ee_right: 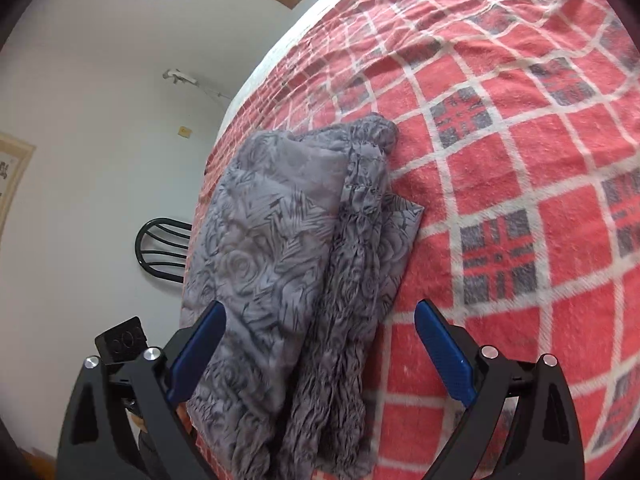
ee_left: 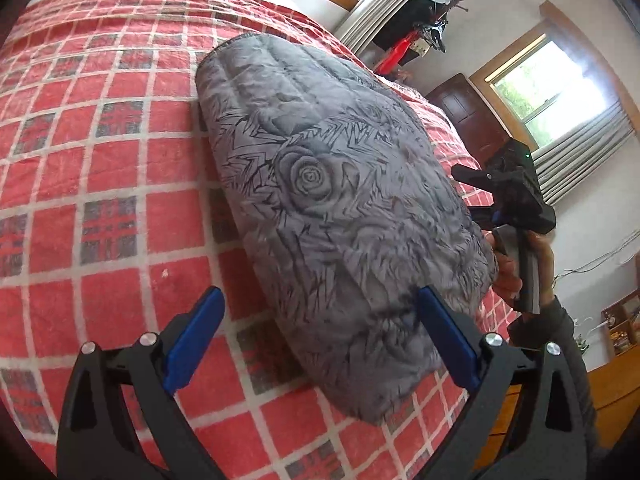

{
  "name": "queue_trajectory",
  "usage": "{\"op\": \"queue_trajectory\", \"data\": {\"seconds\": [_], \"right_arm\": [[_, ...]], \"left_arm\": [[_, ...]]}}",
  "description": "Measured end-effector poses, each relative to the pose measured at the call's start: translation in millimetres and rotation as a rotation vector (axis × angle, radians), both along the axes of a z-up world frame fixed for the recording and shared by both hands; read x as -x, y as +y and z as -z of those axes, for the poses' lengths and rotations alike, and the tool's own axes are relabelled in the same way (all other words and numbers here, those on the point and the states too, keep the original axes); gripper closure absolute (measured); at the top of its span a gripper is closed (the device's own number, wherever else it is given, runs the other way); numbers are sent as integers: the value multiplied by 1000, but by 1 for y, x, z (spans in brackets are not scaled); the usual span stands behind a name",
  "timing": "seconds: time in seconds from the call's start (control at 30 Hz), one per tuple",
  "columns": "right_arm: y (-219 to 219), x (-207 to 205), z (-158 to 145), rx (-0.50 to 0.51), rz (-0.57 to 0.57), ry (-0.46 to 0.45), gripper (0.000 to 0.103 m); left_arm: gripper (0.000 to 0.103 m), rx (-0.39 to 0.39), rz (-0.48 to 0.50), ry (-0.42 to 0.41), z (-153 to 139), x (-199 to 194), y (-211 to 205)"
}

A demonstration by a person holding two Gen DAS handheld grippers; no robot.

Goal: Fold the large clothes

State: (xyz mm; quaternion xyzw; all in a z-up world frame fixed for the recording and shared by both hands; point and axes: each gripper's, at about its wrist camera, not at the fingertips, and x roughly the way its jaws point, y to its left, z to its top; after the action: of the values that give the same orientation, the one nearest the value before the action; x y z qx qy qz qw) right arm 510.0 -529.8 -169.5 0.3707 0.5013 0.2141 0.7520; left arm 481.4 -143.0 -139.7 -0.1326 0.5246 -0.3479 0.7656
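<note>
A grey padded garment with a rose print (ee_left: pixel 332 200) lies folded into a long bundle on the bed. My left gripper (ee_left: pixel 320 308) is open and empty, its blue pads just above the bundle's near end. In the right wrist view the same garment (ee_right: pixel 288 264) shows a gathered elastic edge along its right side. My right gripper (ee_right: pixel 320 320) is open and empty, hovering over the garment's near end. The right gripper also shows in the left wrist view (ee_left: pixel 508 208), held in a hand at the bundle's right edge.
The red plaid blanket (ee_left: pixel 112 152) covers the bed (ee_right: pixel 520 160). A black chair (ee_right: pixel 160 252) stands by the white wall left of the bed. A coat rack (ee_left: pixel 424 36), a dark door (ee_left: pixel 468 108) and windows lie beyond the bed.
</note>
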Motion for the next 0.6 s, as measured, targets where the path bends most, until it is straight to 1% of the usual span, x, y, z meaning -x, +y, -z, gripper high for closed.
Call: {"op": "queue_trajectory", "data": {"seconds": [0.17, 0.33, 0.4, 0.43, 0.5, 0.53, 0.6], "right_arm": [[13, -12, 14, -3, -22, 7, 7], [18, -26, 22, -39, -22, -2, 6], [22, -29, 22, -36, -29, -13, 8], [23, -30, 21, -32, -32, -26, 10], [28, -31, 18, -27, -41, -48, 29], [32, -30, 13, -15, -44, -63, 33], [36, -28, 7, 7, -42, -81, 44]], "left_arm": [[2, 47, 44, 40, 12, -16, -15], [2, 76, 70, 59, 23, -25, -29], [5, 75, 73, 53, 23, -25, -33], [7, 71, 74, 44, 21, -24, -35], [18, 64, 74, 31, 17, -24, -37], [20, 59, 75, 27, 15, -25, -38], [26, 50, 81, 25, 12, -26, -40]]}}
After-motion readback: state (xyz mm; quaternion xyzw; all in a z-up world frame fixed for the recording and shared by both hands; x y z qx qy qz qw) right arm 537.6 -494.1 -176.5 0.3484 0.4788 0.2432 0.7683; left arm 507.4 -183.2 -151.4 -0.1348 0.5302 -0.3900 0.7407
